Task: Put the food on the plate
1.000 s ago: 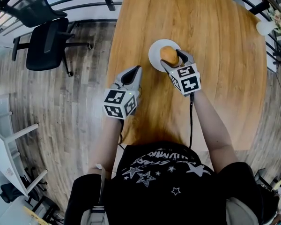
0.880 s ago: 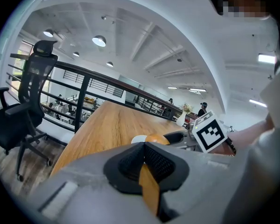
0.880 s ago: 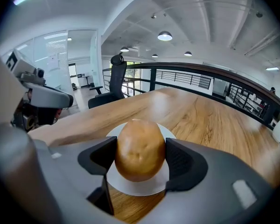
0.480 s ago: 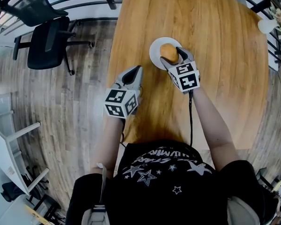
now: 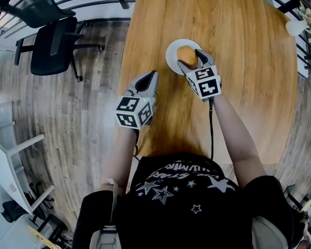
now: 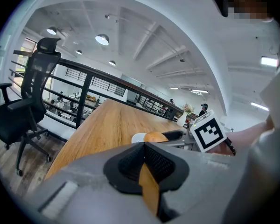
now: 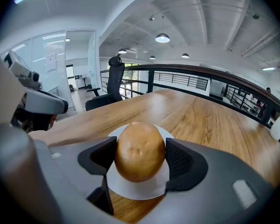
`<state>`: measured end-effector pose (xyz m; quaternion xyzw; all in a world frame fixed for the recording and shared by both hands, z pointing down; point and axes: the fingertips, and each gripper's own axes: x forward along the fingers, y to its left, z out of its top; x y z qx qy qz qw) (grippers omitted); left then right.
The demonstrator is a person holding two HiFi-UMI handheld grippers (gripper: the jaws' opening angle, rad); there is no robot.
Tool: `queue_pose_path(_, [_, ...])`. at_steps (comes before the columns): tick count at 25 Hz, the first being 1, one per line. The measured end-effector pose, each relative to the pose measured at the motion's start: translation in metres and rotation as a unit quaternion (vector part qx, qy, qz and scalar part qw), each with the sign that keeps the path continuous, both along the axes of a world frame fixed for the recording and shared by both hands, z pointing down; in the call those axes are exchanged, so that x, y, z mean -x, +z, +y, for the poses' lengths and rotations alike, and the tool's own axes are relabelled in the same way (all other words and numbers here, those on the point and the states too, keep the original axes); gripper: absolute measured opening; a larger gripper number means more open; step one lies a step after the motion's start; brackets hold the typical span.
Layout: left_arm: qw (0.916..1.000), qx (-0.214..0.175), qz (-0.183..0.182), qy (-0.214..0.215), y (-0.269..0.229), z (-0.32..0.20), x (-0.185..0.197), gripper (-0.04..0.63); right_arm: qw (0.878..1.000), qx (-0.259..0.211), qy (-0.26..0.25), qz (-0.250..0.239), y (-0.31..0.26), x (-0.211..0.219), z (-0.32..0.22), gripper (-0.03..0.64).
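**A:** In the head view, where does everything sit?

**B:** The round golden-brown food (image 5: 187, 55) is over the small round white plate (image 5: 171, 49). The plate stands on the long wooden table (image 5: 238, 97) in front of the person. The right gripper (image 5: 191, 59) reaches in from the near side, one jaw on either side of the food. The left gripper (image 5: 148, 80) hangs well apart, nearer the table's left edge. I'd guess it is parked out of the way, since one gripper is enough for this job.

**A:** And the left gripper view?

**B:** Its jaws are pressed together with nothing between them. Beyond them the plate (image 6: 137, 137) shows, with the food (image 6: 155, 136) on or just above it and the right gripper (image 6: 170, 136) beside it.

**A:** The right gripper view?

**B:** The jaws stand wide, yet both dark pads (image 7: 99, 155) lie against the sides of the food (image 7: 140, 150). I read that as a grip on a wide thing, not an empty gripper. The food is centred over the plate (image 7: 136, 190), and nothing else is on the plate. I cannot tell whether the food's underside touches the white surface, but it looks very close.

**A:** What remains?

**B:** In my judgement, only letting go and drawing back. That should be done gently, because a round thing may roll off a flat plate.
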<state>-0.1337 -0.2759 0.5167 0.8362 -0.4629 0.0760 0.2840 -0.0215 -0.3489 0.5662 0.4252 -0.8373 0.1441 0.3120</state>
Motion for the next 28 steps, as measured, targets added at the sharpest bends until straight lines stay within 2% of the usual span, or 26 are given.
queue_pose_path(7, [1.0, 0.0, 0.003, -0.003, -0.001, 0.002, 0.001, 0.002, 1.0, 0.0, 0.009, -0.006, -0.003, -0.004, -0.001, 0.334])
queue_pose_path(17, [0.9999, 0.004, 0.01, -0.011, -0.004, 0.009, 0.005, 0.002, 0.999, 0.028, 0.03, -0.029, -0.004, -0.011, 0.006, 0.377])
queue_pose_path(28, [0.9998, -0.015, 0.003, -0.015, -0.022, 0.035, 0.004, 0.002, 0.997, 0.021, 0.05, -0.06, -0.04, -0.033, 0.025, 0.38])
